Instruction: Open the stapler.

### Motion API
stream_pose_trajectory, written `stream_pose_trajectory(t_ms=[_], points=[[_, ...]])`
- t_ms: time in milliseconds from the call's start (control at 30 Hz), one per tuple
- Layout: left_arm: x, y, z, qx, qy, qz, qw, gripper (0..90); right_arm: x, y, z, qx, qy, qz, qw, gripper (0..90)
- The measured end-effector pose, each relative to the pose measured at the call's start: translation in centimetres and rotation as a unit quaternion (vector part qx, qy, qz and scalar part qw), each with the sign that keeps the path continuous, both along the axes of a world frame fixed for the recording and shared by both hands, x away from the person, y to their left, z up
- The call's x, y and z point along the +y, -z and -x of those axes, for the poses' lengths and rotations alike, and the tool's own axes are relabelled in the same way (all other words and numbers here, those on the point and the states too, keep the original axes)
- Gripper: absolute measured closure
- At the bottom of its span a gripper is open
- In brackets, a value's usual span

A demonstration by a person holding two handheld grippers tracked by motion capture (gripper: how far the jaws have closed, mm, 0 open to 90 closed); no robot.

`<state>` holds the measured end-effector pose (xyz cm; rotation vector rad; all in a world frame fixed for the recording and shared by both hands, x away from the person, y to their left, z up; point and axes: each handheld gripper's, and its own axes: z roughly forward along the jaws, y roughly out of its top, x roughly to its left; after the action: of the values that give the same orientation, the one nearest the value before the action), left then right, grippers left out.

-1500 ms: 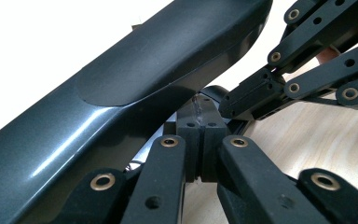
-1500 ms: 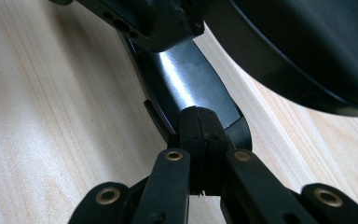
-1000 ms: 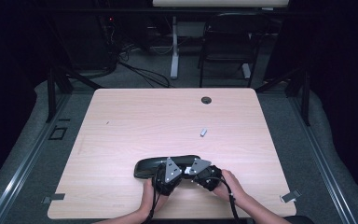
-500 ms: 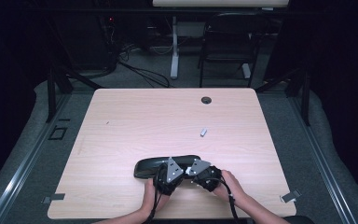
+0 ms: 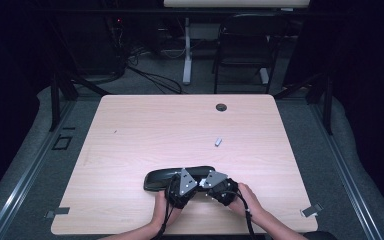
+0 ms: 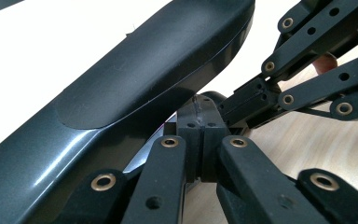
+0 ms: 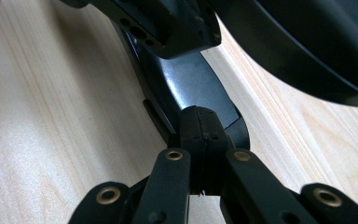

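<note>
Both tools sit side by side at the counter's (image 5: pixel 130 130) near edge, right against the long dark glossy case (image 5: pixel 157 180) lying there. The left hand-held gripper (image 6: pixel 200 135) has its jaws pressed together, tips at the case; the right hand-held gripper (image 7: pixel 200 135) is clamped tight too, nothing between. A small pale piece (image 5: pixel 218 141) lies farther off.

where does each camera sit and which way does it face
High view: above the person's side, looking forward and down on the table; forearms, both hand-held grippers.
Left gripper view: on the left hand-held gripper, along its shut jaws at the black case.
Right gripper view: on the right hand-held gripper, jaws shut.
Shared: the case.
</note>
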<state>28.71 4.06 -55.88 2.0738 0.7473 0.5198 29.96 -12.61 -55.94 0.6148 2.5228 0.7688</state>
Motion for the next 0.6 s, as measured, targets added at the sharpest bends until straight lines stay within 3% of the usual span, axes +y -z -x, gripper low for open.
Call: stream_pose_trajectory(t_ms=[100,200,233,300,500,533,600], points=[[0.01,-0.07,0.08,-0.001,0.001,0.003,1.0,90.0,0.02,0.08,0.03,0.0,0.004,-0.007,1.0,90.0],[-0.02,-0.14,0.15,0.0,0.004,0.004,1.0,90.0,-0.02,-0.06,0.0,0.002,0.002,0.002,1.0,90.0],[-0.01,-0.14,0.14,-0.001,0.005,0.003,1.0,90.0,0.03,0.13,0.03,0.001,0.004,-0.011,0.9999,90.0],[-0.03,-0.11,0.12,-0.002,0.005,0.003,1.0,90.0,-0.03,-0.07,-0.03,0.002,-0.001,0.003,1.0,90.0],[-0.56,0.11,0.0,-0.006,0.003,0.003,1.0,90.0,-0.04,0.02,-0.02,0.0,0.003,-0.005,1.0,90.0],[-0.56,0.14,0.02,-0.007,0.002,0.004,1.0,90.0,-0.13,-0.06,0.0,0.0,0.002,0.003,1.0,90.0],[-0.48,0.21,0.05,-0.01,0.005,0.006,0.9999,90.0,-0.15,0.11,0.11,-0.003,0.002,-0.007,1.0,90.0]])
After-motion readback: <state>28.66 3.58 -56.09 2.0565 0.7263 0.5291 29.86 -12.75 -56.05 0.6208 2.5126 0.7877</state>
